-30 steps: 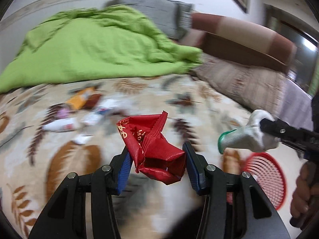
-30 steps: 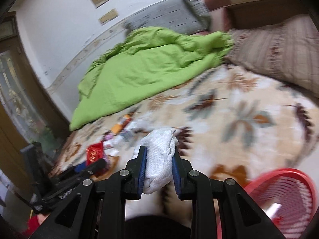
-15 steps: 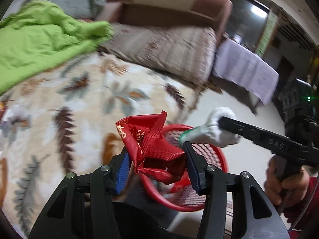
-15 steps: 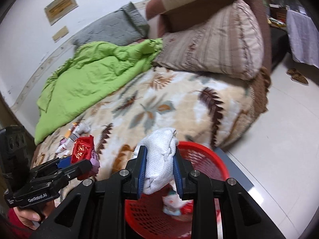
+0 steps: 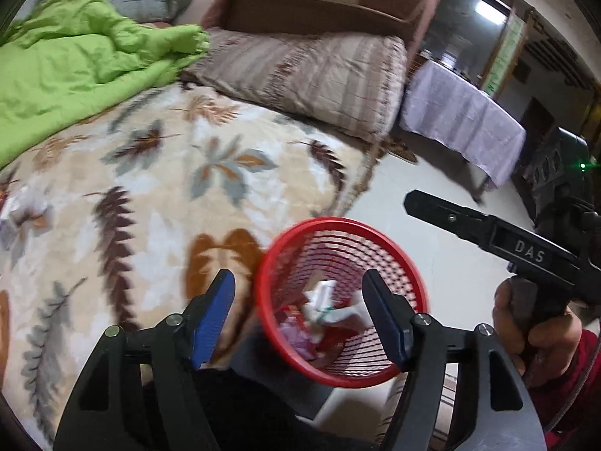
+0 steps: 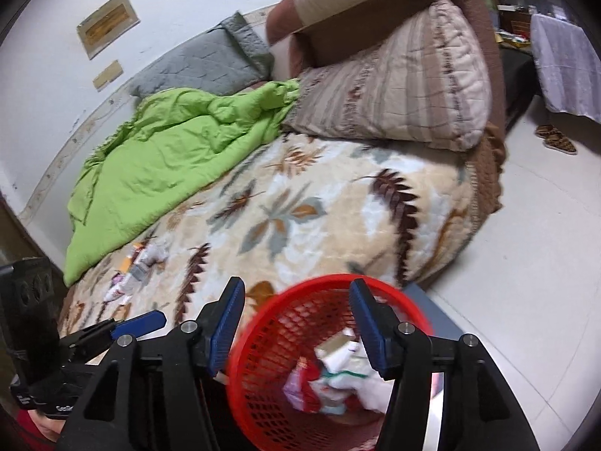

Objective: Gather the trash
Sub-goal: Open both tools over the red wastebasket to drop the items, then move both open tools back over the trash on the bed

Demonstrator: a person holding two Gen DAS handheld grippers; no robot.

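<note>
Trash [image 5: 323,312] was seen lying in the bottom of a red mesh basket [image 5: 263,274], which stood on the pale floor [image 6: 526,263] just beside the near corner of the bed; white, pink and red pieces were made out there, though blur hid their details. In the left wrist view the left gripper [image 5: 298,312] was held over the basket at about 6 o'clock, its blue-padded fingers [image 5: 214,312] spread well apart, having just been opening, with nothing between them but the basket below. The right gripper [image 6: 296,319] was likewise held above the basket [image 6: 255,338], its fingers [image 6: 225,323] parted, having just been opening, and nothing was clamped; the trash [image 6: 338,368] was seen below them. In the left wrist view the right gripper [image 5: 409,199] was seen at 3 o'clock, gripped by a hand [image 5: 537,330] with a red sleeve. In the right wrist view the left gripper [image 6: 150,319] showed at 8 o'clock.

Farther off, a leaf-patterned blanket [image 5: 169,188] was spread over the bed, and more small litter [image 6: 135,267] was left on it at 9 o'clock in the right wrist view. Beyond it a green quilt [image 6: 169,158] was heaped at 10 o'clock, a striped pillow [image 6: 405,94] at 1 o'clock, and a grey pillow [image 6: 210,64] against the wall.
</note>
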